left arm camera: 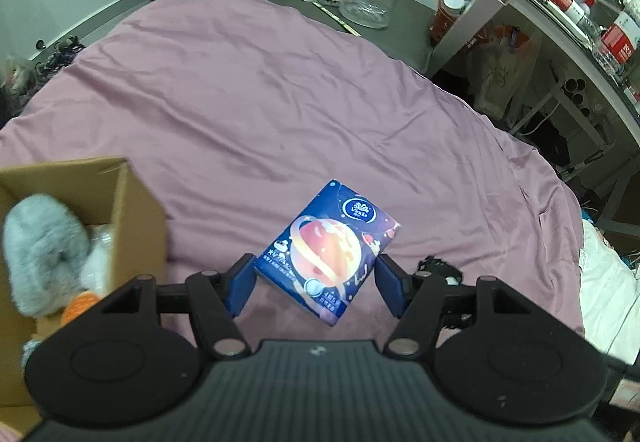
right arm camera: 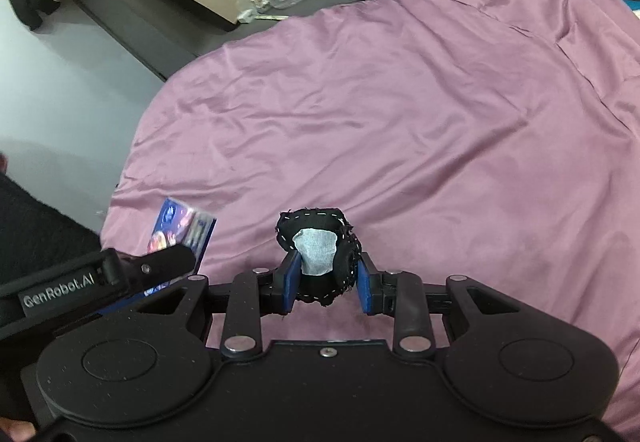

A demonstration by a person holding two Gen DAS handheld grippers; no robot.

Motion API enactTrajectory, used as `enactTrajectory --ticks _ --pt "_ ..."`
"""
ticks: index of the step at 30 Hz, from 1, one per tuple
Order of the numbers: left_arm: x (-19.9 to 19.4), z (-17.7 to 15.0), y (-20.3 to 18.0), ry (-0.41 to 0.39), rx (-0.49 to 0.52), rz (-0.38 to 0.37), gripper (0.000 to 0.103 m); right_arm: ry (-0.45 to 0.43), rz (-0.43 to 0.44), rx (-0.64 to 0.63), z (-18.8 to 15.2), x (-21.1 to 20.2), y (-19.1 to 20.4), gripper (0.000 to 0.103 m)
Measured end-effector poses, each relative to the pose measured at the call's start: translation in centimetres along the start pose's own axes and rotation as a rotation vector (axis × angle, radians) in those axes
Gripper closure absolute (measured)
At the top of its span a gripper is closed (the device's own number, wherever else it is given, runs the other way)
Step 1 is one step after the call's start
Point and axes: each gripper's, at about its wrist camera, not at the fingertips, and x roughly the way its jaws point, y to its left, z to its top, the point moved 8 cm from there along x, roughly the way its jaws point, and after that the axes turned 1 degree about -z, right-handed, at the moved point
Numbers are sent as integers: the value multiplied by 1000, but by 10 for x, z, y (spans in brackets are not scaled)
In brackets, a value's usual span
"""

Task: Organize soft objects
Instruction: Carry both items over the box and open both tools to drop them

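Tissue pack (left arm camera: 329, 251) sits clamped in the left gripper (left arm camera: 316, 284), just right of the cardboard box (left arm camera: 132, 202); right gripper (right arm camera: 329, 284) pinches what looks like a black fabric pouch (right arm camera: 320, 254), further right

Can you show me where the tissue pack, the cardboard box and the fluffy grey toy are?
tissue pack (left arm camera: 326, 252), left wrist view, on its planet picture
cardboard box (left arm camera: 138, 214), left wrist view, on its outer wall
fluffy grey toy (left arm camera: 44, 250), left wrist view, on its fur

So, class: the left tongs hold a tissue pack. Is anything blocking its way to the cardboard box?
Nothing visible does. The tissue pack sits in the left tongs above bare purple bedsheet, and the open cardboard box lies just to the left. A grey plush already fills part of the box.
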Motion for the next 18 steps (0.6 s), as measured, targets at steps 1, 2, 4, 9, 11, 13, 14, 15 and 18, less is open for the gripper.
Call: enactTrajectory --ticks 1,2,4,9,11,13,14,15,18 --pt "-4 -1 4 -2 -3 1 40 -8 7 -8 -1 -4 5 74" --pt "-8 -2 10 -4 -7 2 40 -19 13 -20 -2 -8 10 74" --pt "-16 -4 21 -8 -16 5 40 -38 26 -62 -3 -15 23 74" --pt "-40 -4 53 -31 -34 26 40 -35 32 -139 -14 -22 48 74" --pt "-49 -4 64 -41 -31 35 40 -21 28 -165 -19 -22 56 74" --pt "-58 -4 77 -45 -38 45 39 -17 23 -199 -25 -23 66 73" --pt "-62 -4 83 -46 -44 49 39 -16 20 -213 -27 -24 70 73" --pt "-66 -4 91 -50 -49 55 39 -14 19 -223 -29 -25 74 73" --pt "-74 -6 110 -55 -56 78 39 -11 26 -252 -35 -30 89 73"
